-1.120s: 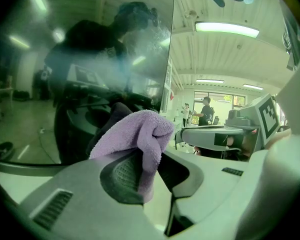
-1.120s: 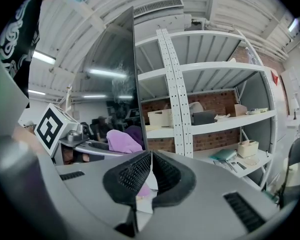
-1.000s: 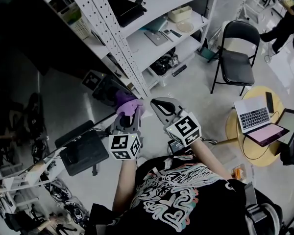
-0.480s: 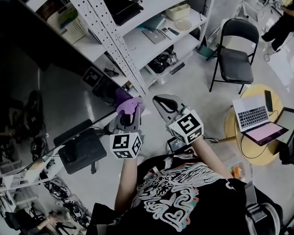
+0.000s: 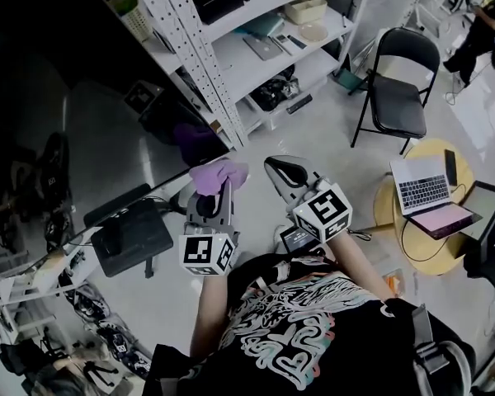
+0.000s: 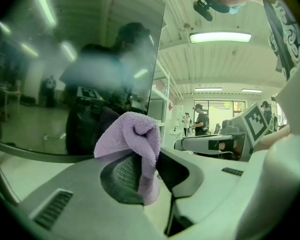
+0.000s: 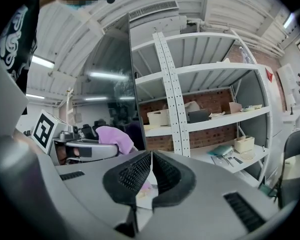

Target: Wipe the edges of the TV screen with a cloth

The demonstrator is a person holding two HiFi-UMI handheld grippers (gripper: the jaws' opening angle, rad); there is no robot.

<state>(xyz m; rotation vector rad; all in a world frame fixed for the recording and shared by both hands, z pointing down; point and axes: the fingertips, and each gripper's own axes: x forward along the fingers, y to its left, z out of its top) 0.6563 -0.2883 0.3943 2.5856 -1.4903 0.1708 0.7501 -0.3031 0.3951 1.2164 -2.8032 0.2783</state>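
The TV screen (image 5: 107,122) is a large dark glossy panel at the left of the head view, and its edge slants down past the white rack. My left gripper (image 5: 219,190) is shut on a purple cloth (image 5: 219,174), held just off that edge; a dim purple reflection shows in the glass. In the left gripper view the cloth (image 6: 135,139) bulges out of the jaws with the TV screen (image 6: 75,74) right behind it. My right gripper (image 5: 282,172) is beside the left one, shut and empty. The right gripper (image 7: 151,171) view shows the cloth (image 7: 112,135) at its left.
A white perforated shelving rack (image 5: 264,48) stands right of the screen, holding boxes and flat items. A black folding chair (image 5: 400,106) and a round table (image 5: 388,213) with a laptop (image 5: 425,190) are at the right. A black boxy object (image 5: 132,238) and clutter lie below the screen.
The left gripper and cloth have drawn a little away from the screen, so the purple reflection now sits farther from the cloth. The right gripper has stayed beside it, shut.
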